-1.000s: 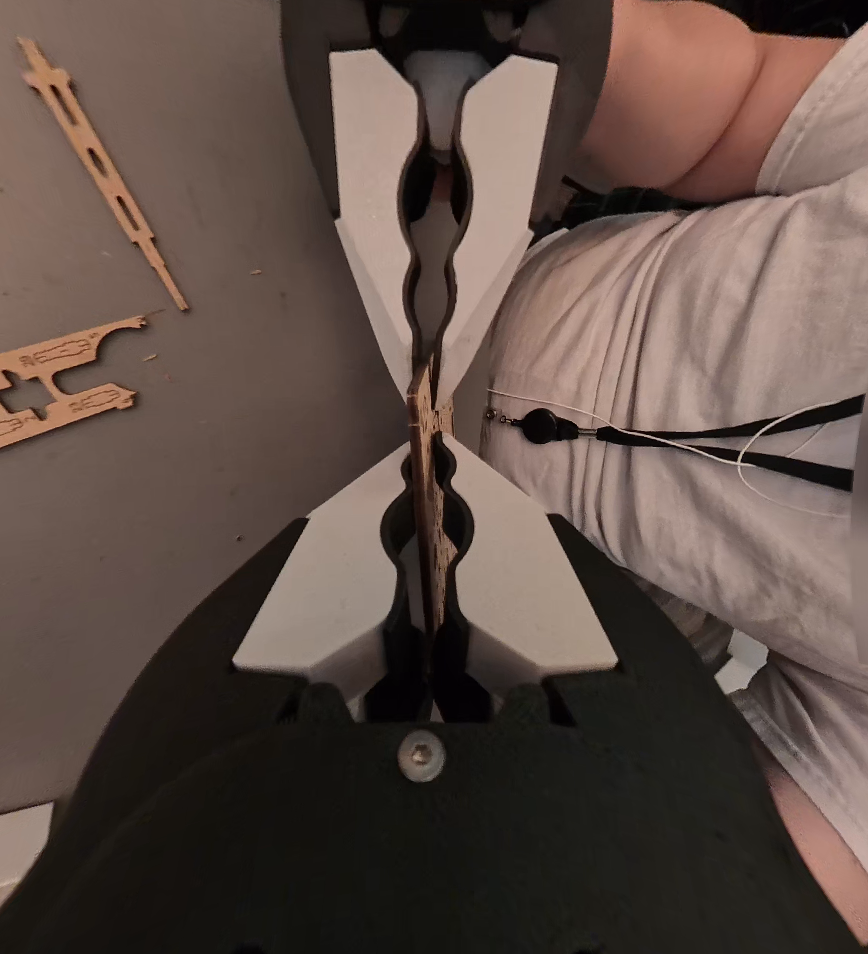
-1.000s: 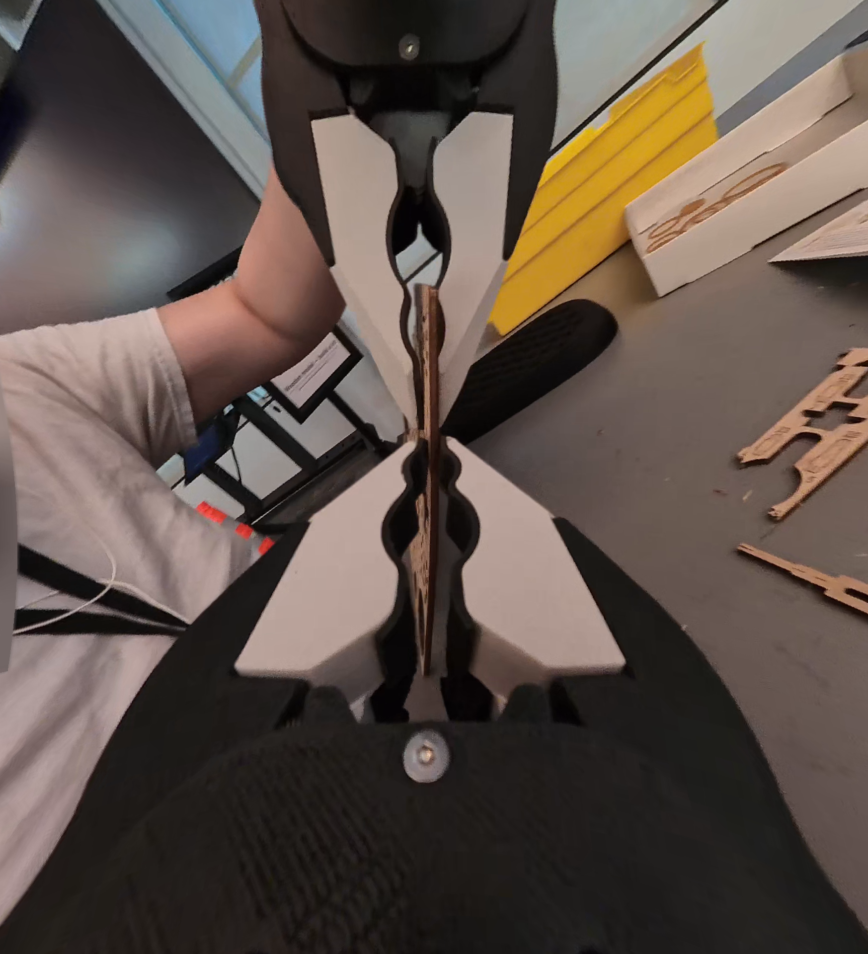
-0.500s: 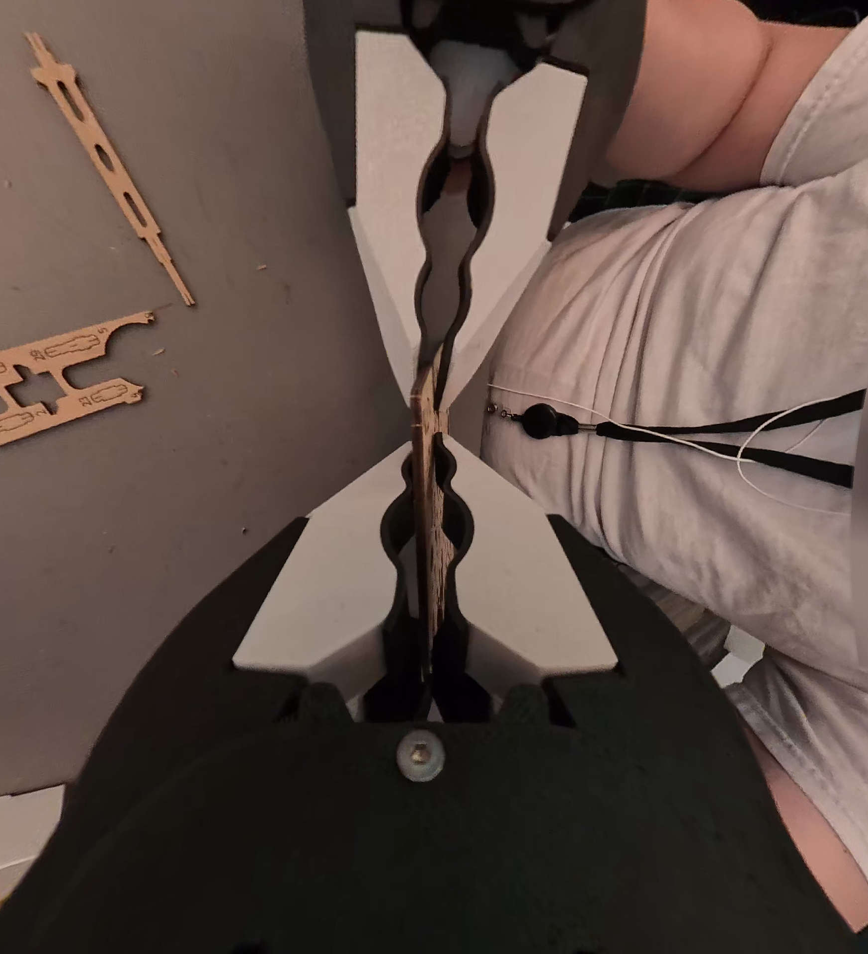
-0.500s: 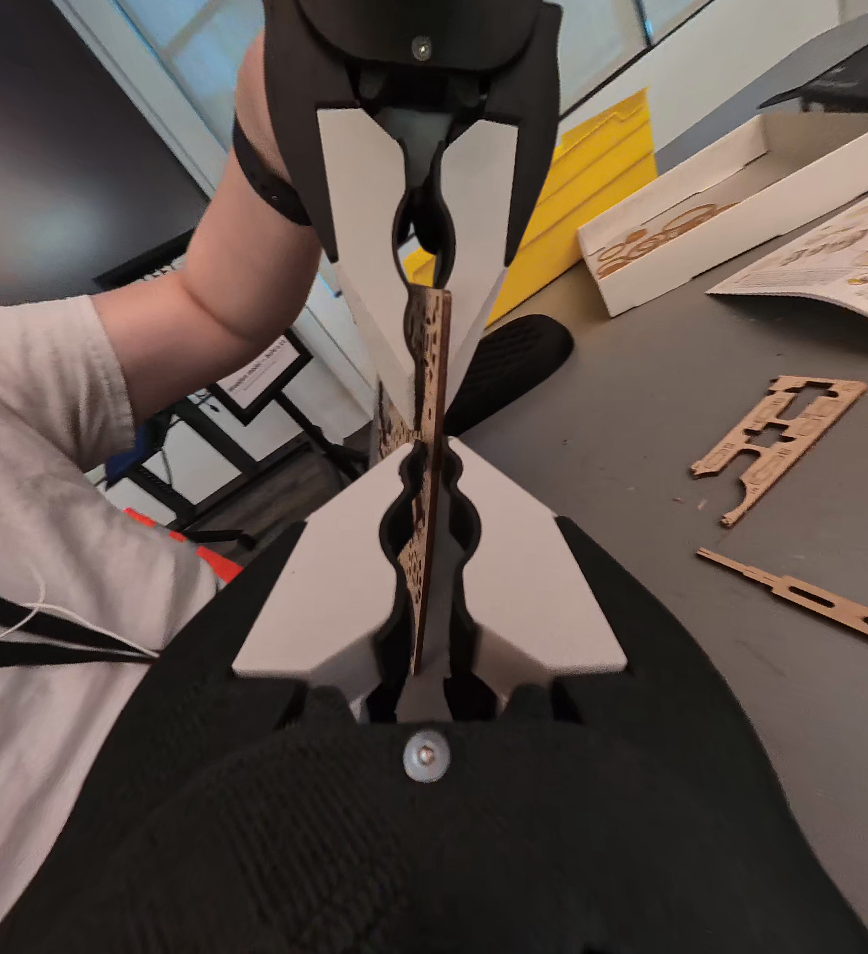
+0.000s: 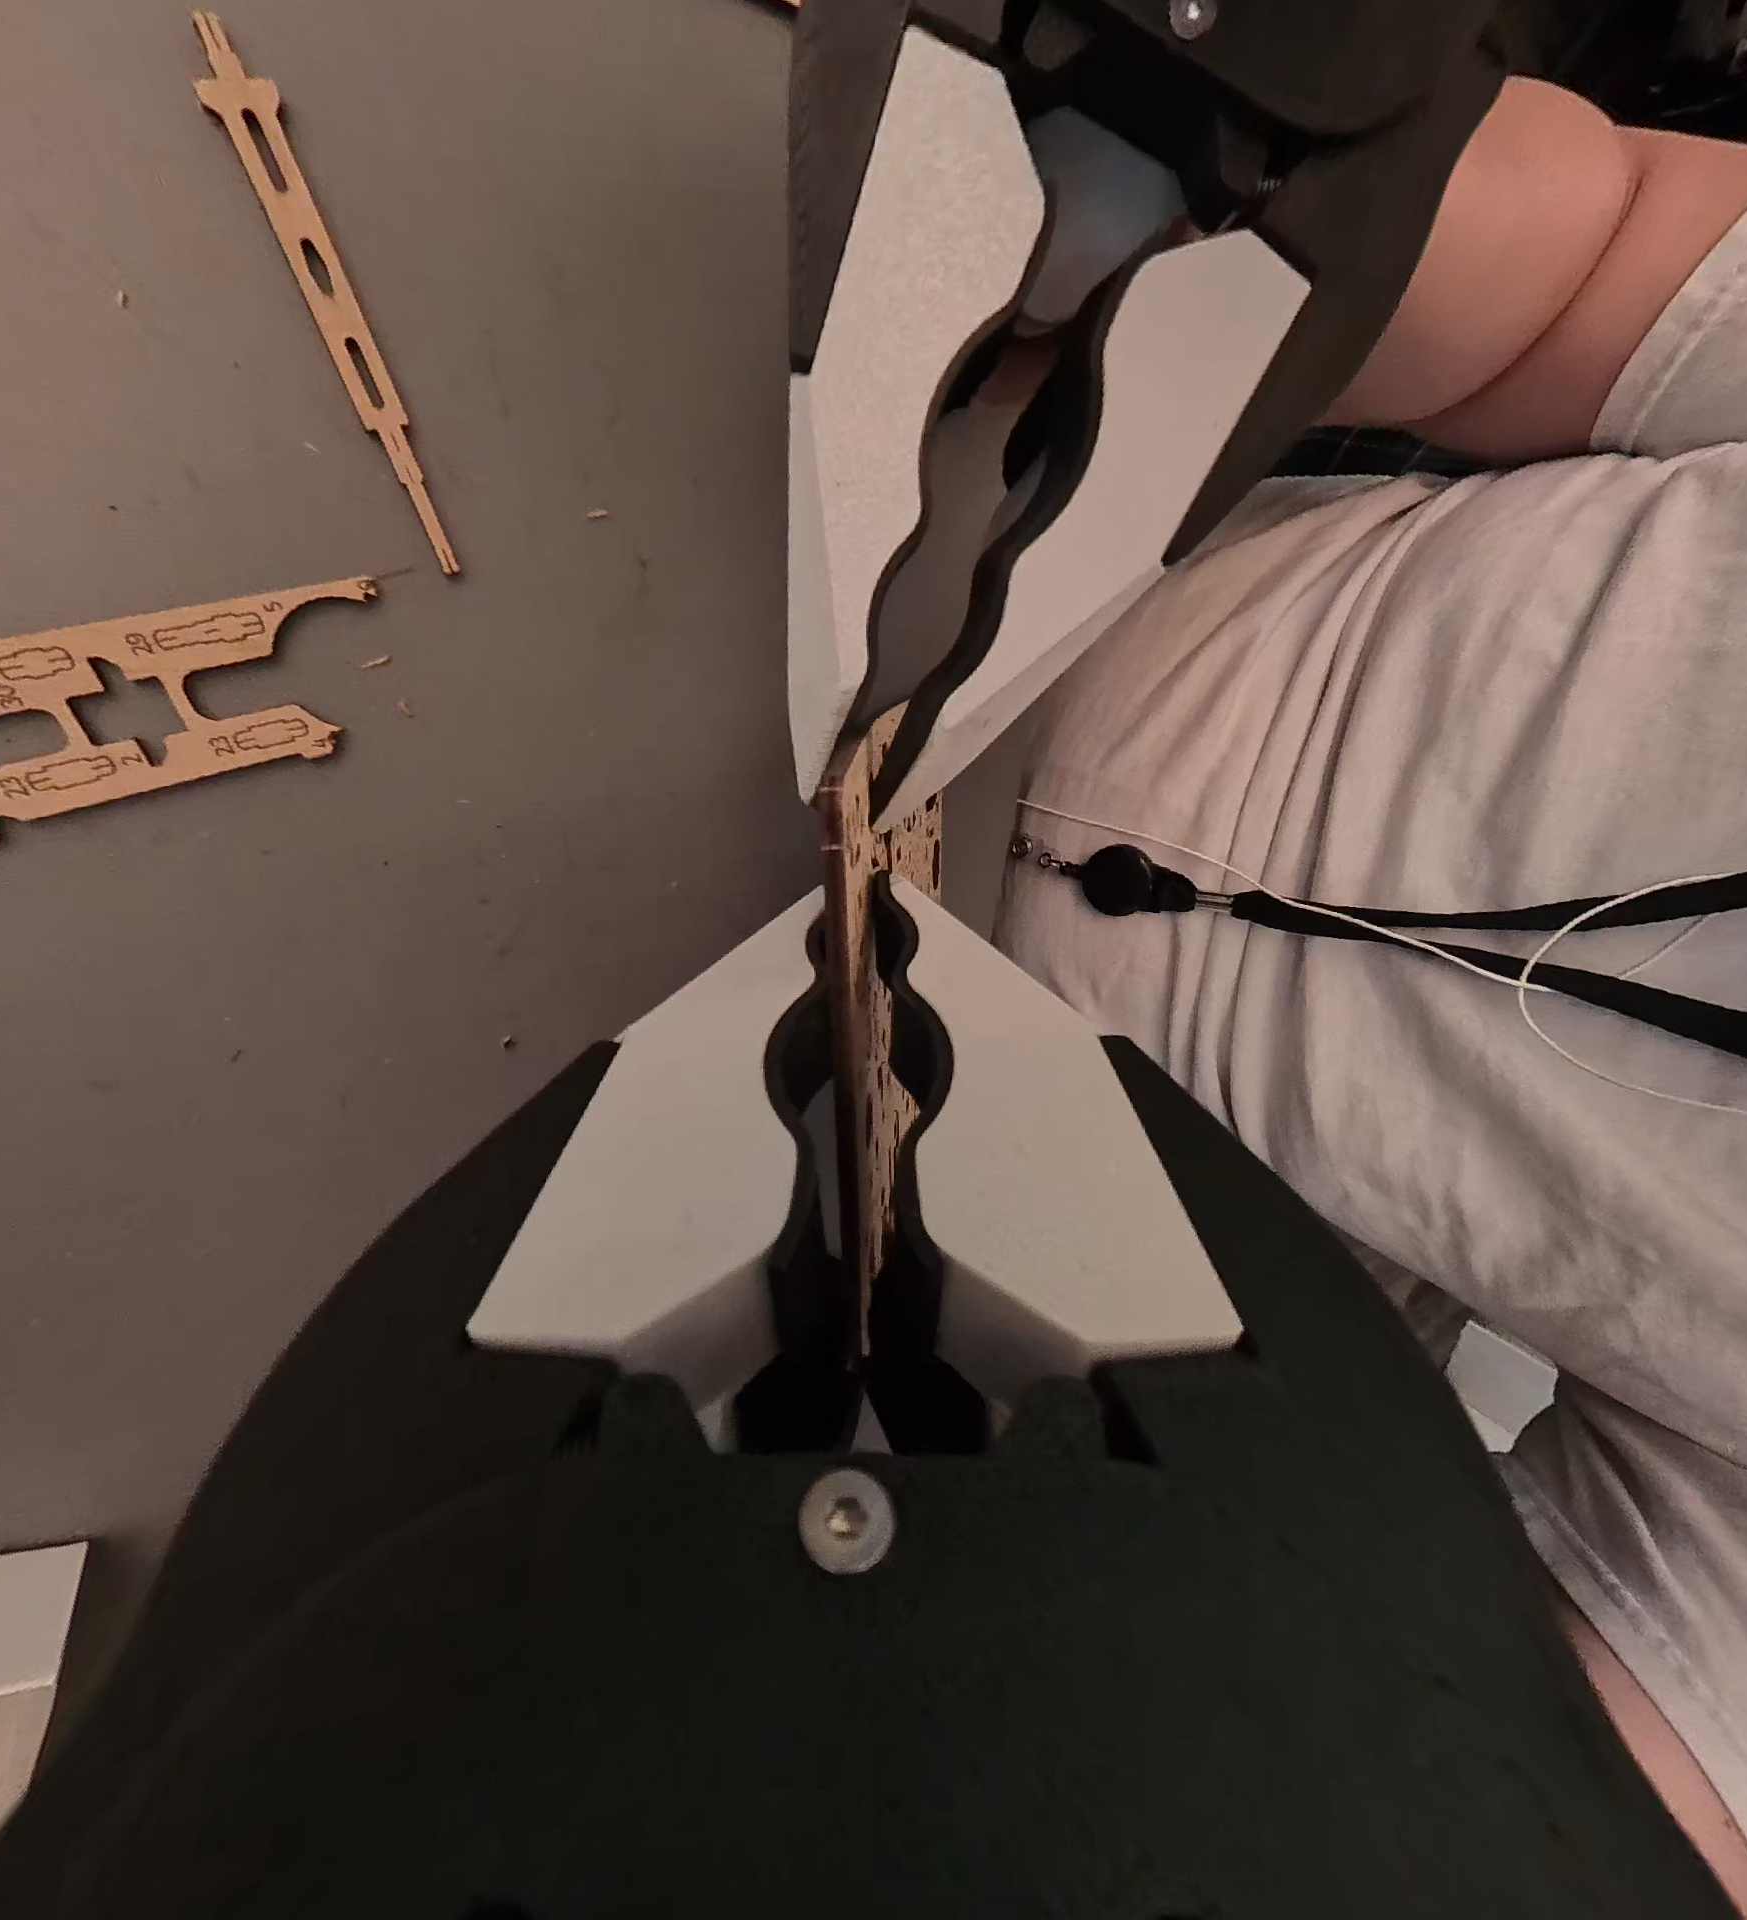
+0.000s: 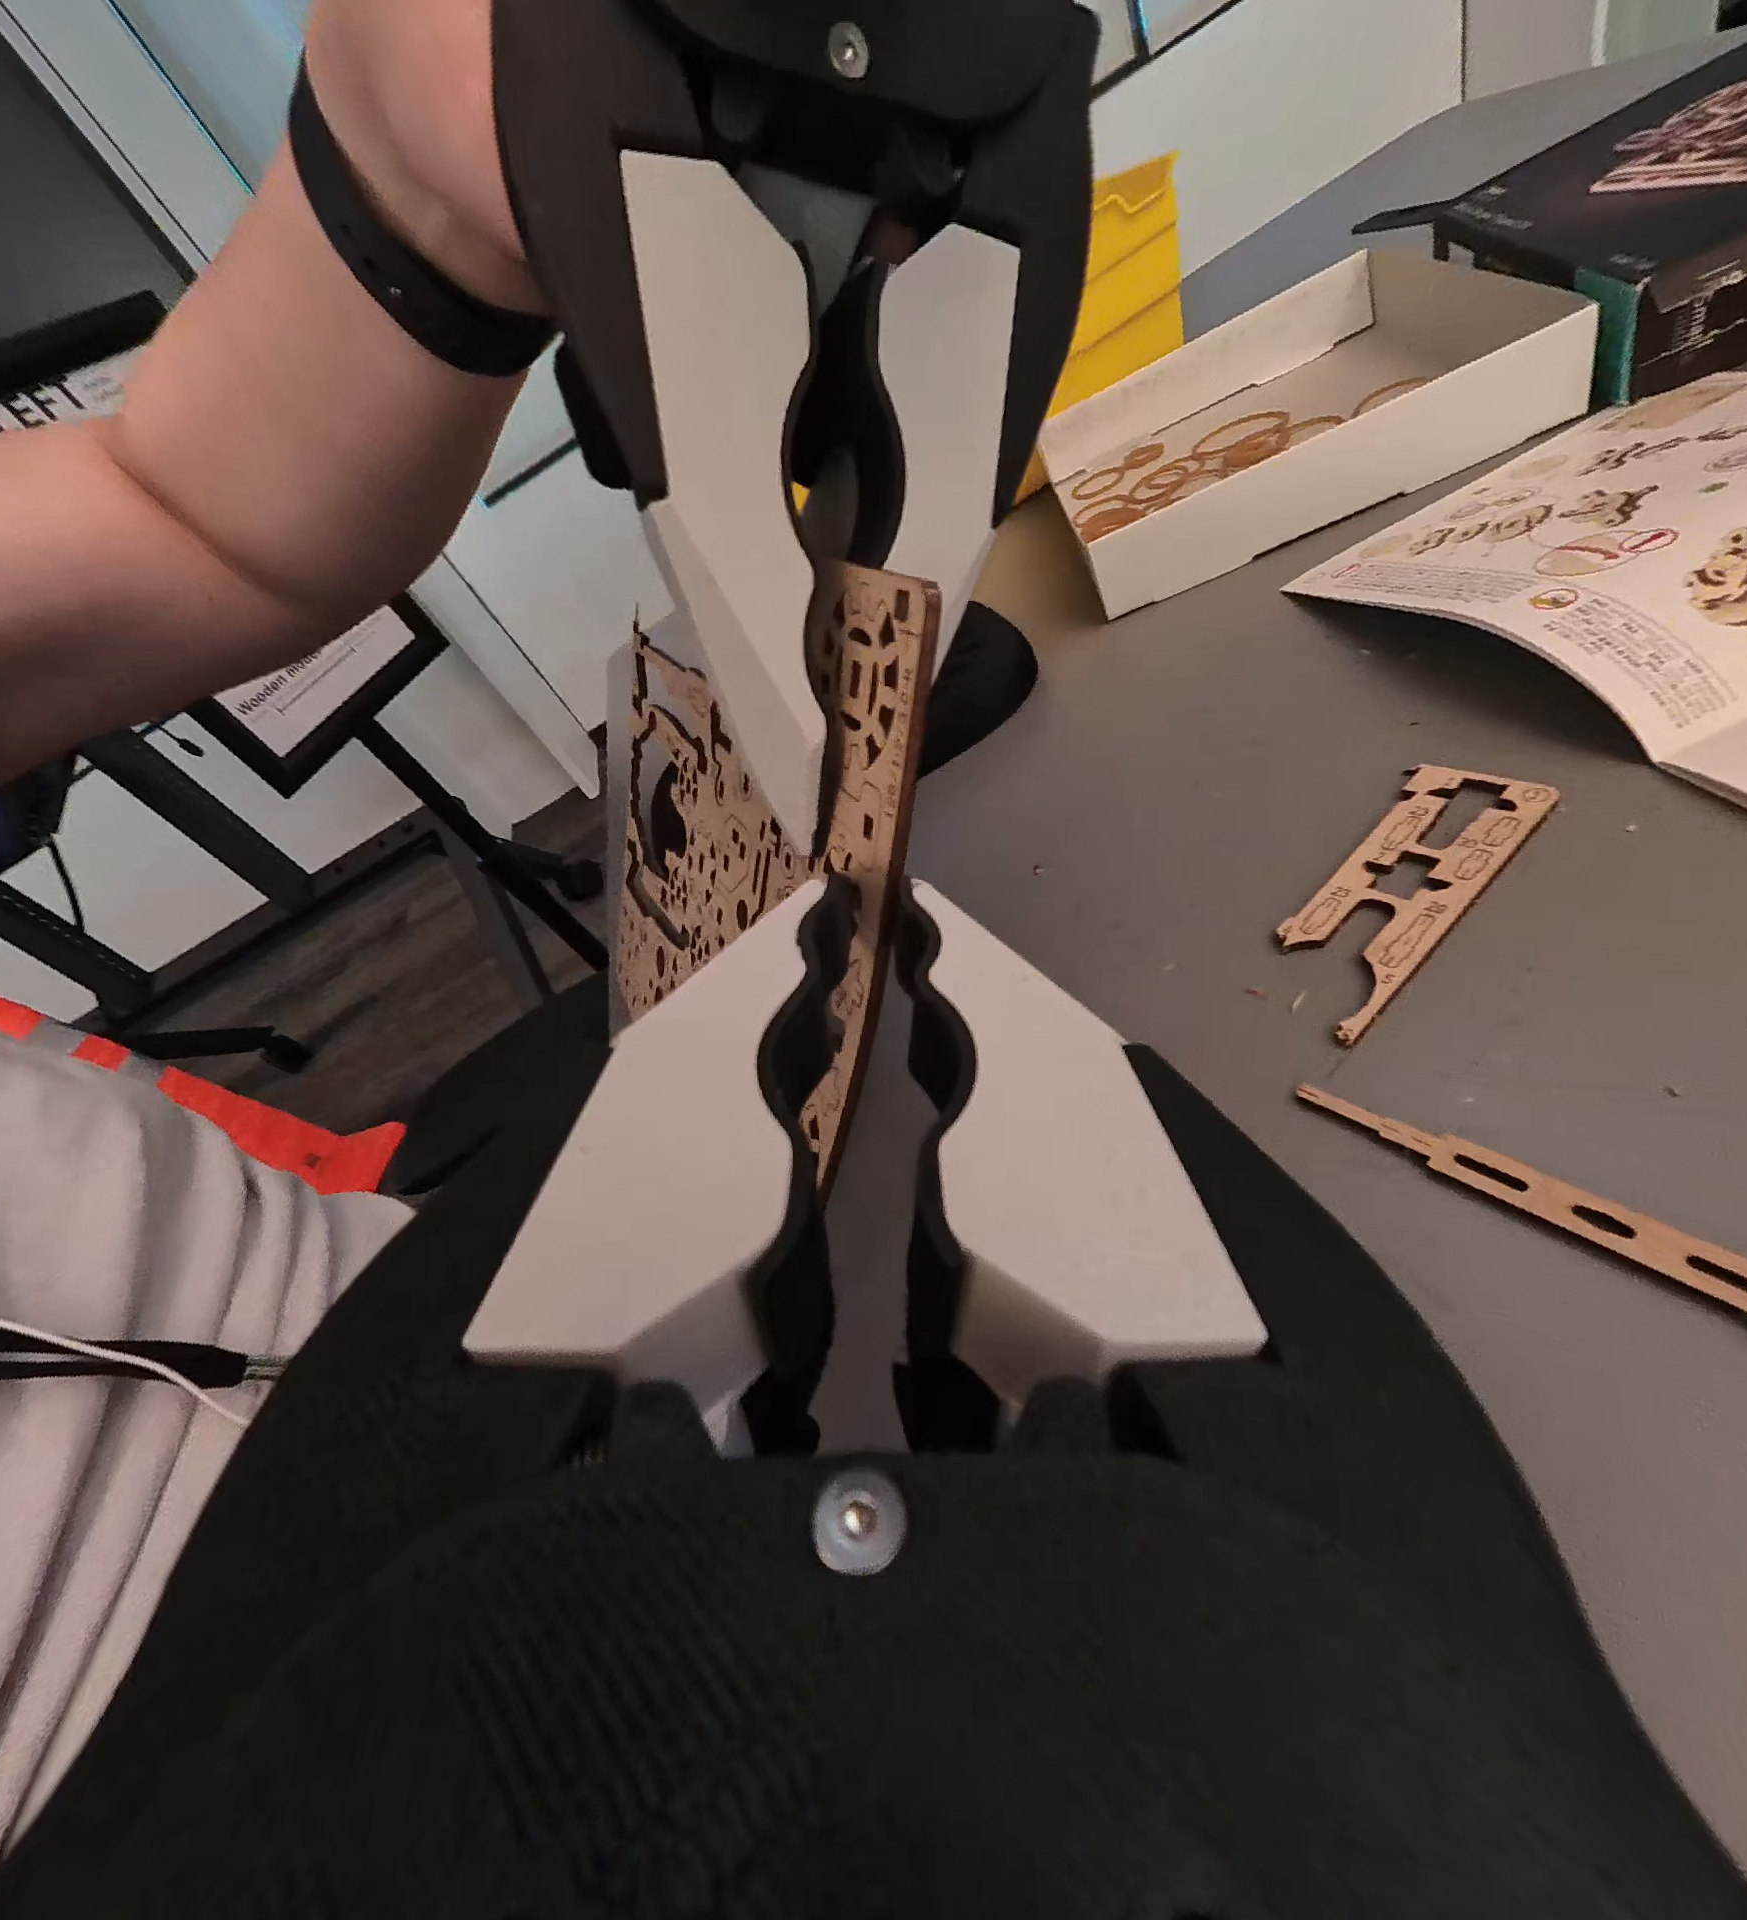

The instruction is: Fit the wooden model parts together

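**Materials and finishes, both wrist views**

Wooden sheet (image 6: pixel 869 727): thin pale plywood, laser-cut, dark scorched edges. Left claw (image 5: pixel 858 883): matt black textured plastic body, smooth white plastic fingers (image 5: pixel 682 1143), bright metal screw (image 5: pixel 845 1519). Counter (image 6: pixel 1264 935): matt grey, smooth, flecked with wood crumbs. Booklet (image 6: pixel 1617 582): slightly glossy paper. Shirt (image 5: pixel 1368 779): soft pale cloth.

Bare grey table (image 6: pixel 1212 935) (scrap wood (image 6: pixel 1420 894) further right) beside the opposing tongs
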